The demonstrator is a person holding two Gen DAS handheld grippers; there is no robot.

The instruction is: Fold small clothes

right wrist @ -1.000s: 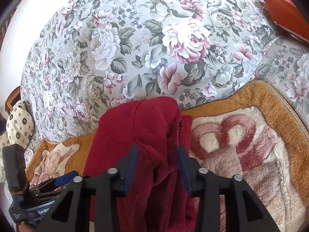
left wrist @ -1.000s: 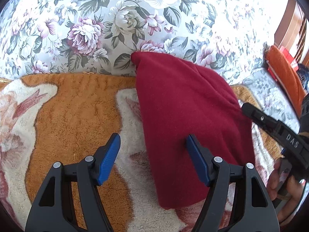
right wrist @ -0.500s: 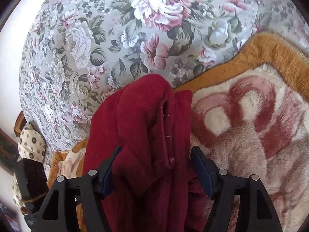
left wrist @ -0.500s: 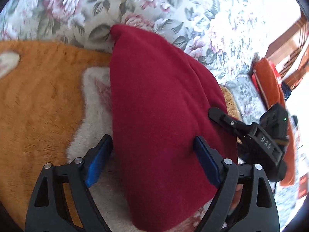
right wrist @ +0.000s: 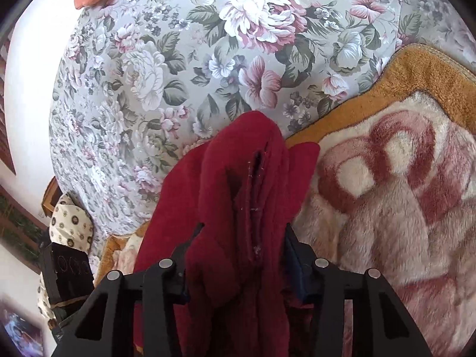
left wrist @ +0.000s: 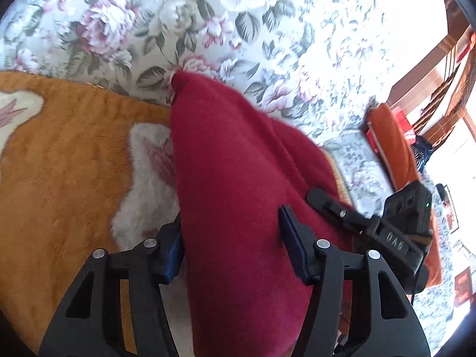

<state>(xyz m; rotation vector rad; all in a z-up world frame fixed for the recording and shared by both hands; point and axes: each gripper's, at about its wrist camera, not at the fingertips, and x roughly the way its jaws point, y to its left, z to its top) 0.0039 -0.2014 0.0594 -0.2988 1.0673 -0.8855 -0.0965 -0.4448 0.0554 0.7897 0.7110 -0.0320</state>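
Both your claws are closing on the red garment (left wrist: 238, 178).
Left claw (left wrist: 232, 255) and right claw (right wrist: 238, 255) each have its folded cloth between the pads.

Left gripper (left wrist: 232, 238) pitched down, jaws closing on cloth (left wrist: 238, 178). Right gripper (right wrist: 241, 250) same, closing on cloth, visible at 3 o'clock in left view.

One dark red garment (left wrist: 238, 184) is being seen, lying folded on the bed. One plush orange and cream blanket (left wrist: 68, 160) is being shown beneath it, and one floral bedspread (left wrist: 184, 23) beyond that. Two tools are being counted: the left tool (left wrist: 232, 238) and the right tool (right wrist: 238, 255). One orange cushion (left wrist: 389, 145) is being shown at the bed's far edge.
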